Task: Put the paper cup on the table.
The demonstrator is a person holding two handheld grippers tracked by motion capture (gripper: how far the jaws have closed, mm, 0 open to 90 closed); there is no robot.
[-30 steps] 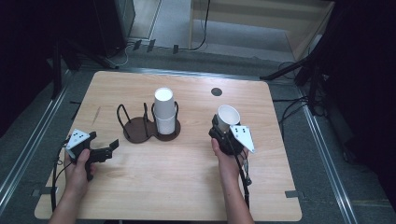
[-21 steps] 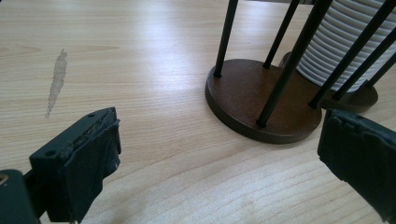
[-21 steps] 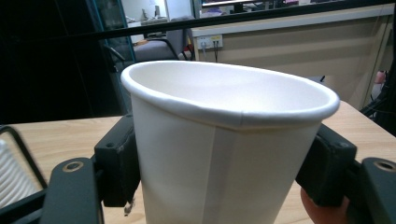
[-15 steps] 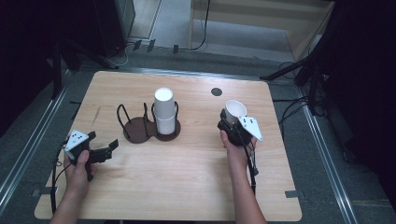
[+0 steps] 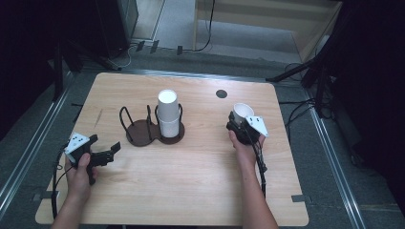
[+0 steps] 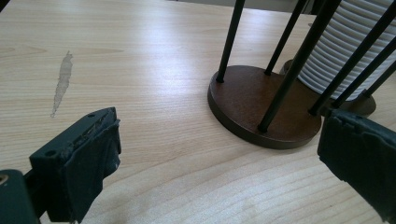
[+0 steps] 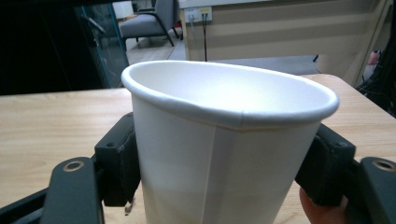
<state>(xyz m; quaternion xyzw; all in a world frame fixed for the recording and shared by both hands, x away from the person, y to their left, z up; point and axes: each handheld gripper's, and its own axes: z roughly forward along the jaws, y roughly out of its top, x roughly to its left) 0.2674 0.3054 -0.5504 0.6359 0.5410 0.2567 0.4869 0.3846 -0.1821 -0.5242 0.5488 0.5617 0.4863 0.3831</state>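
Observation:
A white paper cup (image 7: 224,144) stands upright between my right gripper's pads, which squeeze its sides so the rim goes oval. In the high view that cup (image 5: 242,111) and my right gripper (image 5: 239,125) are over the right half of the table. A stack of white cups (image 5: 168,112) sits in the right bay of a dark wire cup holder (image 5: 143,132) at the table's middle. My left gripper (image 5: 106,151) lies low at the front left, jaws wide open and empty, facing the holder's brown base (image 6: 261,109) and the ribbed cup stack (image 6: 345,44).
A round black hole (image 5: 221,93) marks the wooden table (image 5: 191,191) near its far edge. A pale scuff (image 6: 61,81) shows on the wood left of the holder. Cables trail from both grippers toward the front edge. Dark stands and floor surround the table.
My right gripper has carried the cup to the right, away from the holder, and a little lower. The left gripper has stayed where it was.

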